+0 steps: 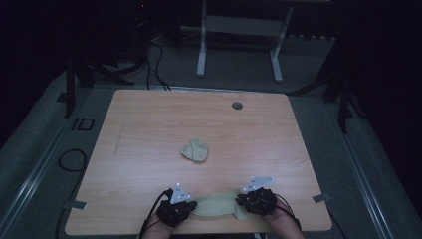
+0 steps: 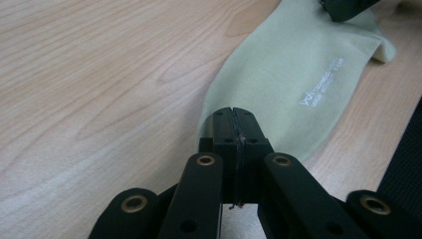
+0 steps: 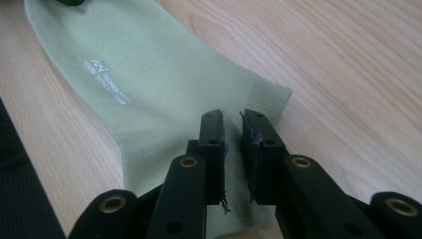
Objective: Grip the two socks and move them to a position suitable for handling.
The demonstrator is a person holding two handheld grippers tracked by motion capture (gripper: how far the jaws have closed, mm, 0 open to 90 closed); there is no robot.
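A pale green sock [image 1: 216, 205] lies flat along the wooden table's near edge, between my two grippers. My left gripper [image 1: 192, 207] rests at its toe end; in the left gripper view the jaws of the left gripper [image 2: 234, 113] are pressed together over the sock [image 2: 298, 74], and no cloth shows between them. My right gripper [image 1: 240, 201] is at the cuff end. In the right gripper view, my right gripper [image 3: 233, 118] holds its jaws a narrow gap apart just above the sock [image 3: 149, 84], near the ribbed cuff [image 3: 271, 97]. A second pale green sock [image 1: 195, 150] sits bunched up mid-table.
The table [image 1: 149, 124] has a grey round grommet [image 1: 237, 105] near its far edge. White frame legs [image 1: 201, 50] and cables [image 1: 157, 64] stand on the floor beyond. A dark mat edge [image 2: 403, 169] borders the table's near side.
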